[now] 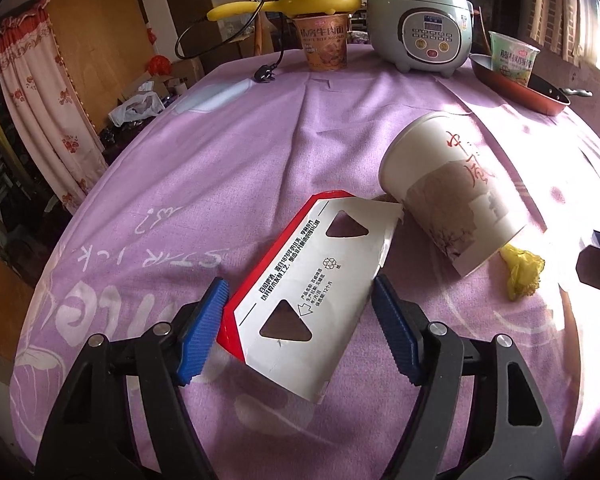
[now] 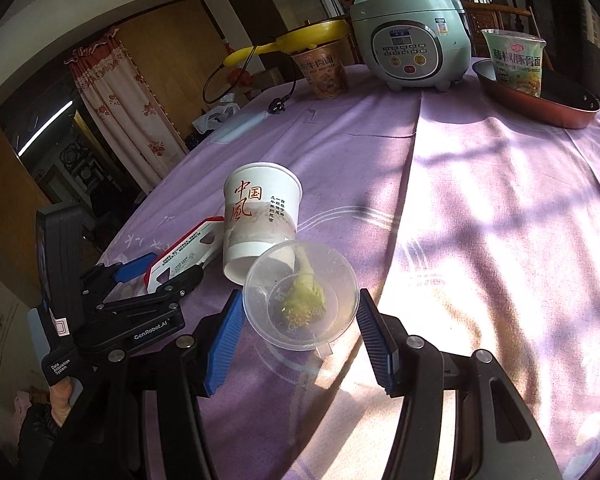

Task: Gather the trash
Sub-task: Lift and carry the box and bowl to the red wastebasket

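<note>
A flattened red-and-white carton point(image 1: 312, 280) lies on the purple tablecloth between the blue pads of my open left gripper point(image 1: 298, 330); the pads stand apart from its edges. A white paper cup point(image 1: 448, 192) lies tipped beside it, with a crumpled yellow wrapper point(image 1: 522, 270) at its base. In the right wrist view my open right gripper point(image 2: 296, 340) brackets a clear plastic lid point(image 2: 300, 294); the yellow wrapper point(image 2: 304, 298) shows through it. The cup point(image 2: 260, 220), the carton point(image 2: 184, 256) and the left gripper point(image 2: 156, 276) show to the left.
At the table's far side stand a green rice cooker point(image 1: 420, 24), an instant noodle cup point(image 1: 326, 42) under a yellow pan point(image 1: 300, 4), a red pan point(image 1: 520, 84) holding a green noodle cup point(image 1: 512, 54), and a black plug point(image 1: 264, 76). The table edge drops off on the left.
</note>
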`<state>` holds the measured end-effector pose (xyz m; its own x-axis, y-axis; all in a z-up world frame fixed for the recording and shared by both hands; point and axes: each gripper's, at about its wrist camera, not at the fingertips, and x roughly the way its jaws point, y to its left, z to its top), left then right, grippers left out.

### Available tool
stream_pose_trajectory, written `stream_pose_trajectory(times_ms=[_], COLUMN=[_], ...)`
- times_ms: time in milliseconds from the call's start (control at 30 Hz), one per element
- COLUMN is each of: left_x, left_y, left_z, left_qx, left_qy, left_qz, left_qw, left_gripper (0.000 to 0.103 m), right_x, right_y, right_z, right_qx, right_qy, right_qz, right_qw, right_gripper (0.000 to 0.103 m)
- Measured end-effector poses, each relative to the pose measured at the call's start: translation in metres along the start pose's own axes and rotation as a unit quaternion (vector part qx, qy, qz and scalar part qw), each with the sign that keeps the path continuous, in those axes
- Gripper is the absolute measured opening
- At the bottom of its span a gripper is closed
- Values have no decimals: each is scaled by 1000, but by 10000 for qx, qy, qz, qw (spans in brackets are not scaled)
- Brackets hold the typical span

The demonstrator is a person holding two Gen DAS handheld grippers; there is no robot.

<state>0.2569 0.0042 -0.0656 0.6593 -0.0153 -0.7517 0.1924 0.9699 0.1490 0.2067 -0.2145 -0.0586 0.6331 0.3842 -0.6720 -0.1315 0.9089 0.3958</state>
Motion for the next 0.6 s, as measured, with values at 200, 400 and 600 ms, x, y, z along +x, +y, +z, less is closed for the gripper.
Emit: stream_pose_trajectory(times_ms=[200, 400, 600], left_x=[-54, -109, -166], left_y=[23, 53, 83], left_z=[-12, -46, -93], left_qx=[-418, -858, -1419], left_qy=[-292, -565, -861], left_qz=[-9, 220, 386], left_qw=[9987, 9945, 9854], left_gripper=[72, 72, 72], right_x=[-6, -17, -35], right_y=[8, 13, 26], right_z=[-2, -2, -11], right_qx=[-92, -231, -588], right_qy=[-79, -315, -654], right_qz=[146, 227, 213], right_qw=[9998, 9990, 9959], right_gripper=[57, 57, 57])
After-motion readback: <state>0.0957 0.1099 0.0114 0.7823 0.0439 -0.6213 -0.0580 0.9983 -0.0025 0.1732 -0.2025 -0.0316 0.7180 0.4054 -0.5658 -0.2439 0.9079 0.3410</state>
